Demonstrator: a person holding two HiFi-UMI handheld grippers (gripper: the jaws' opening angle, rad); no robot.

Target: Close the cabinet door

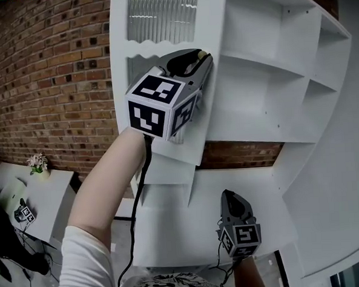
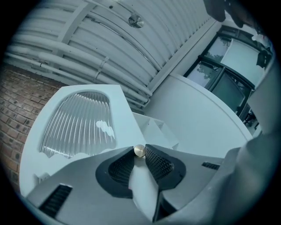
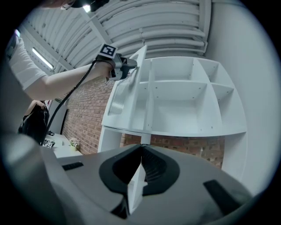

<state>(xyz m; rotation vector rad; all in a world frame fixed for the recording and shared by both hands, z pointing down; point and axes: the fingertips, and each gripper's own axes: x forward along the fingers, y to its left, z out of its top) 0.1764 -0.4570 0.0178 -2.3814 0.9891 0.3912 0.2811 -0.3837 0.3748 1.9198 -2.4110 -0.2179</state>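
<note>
A red brick wall [image 1: 48, 75] stood left of the left gripper [image 1: 201, 58]. Well below it, farther left, a white table [image 1: 52, 196] carried a small pot of pale flowers [image 1: 37, 163] and a marker cube [image 1: 24, 213]. Above that gripper ran a ribbed white ceiling [image 2: 171, 30] with pipes [image 2: 52, 61], and dark-framed windows [image 2: 228, 83] showed to its right.

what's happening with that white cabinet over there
A person is working at a white cabinet with a gripper in each hand. The left gripper is clamped on the small brass knob of the cabinet door, the one with the ribbed glass panel. The door stands swung out from the shelves and is not yet closed. The right gripper sits lower, shut and empty, apart from the cabinet.
</note>
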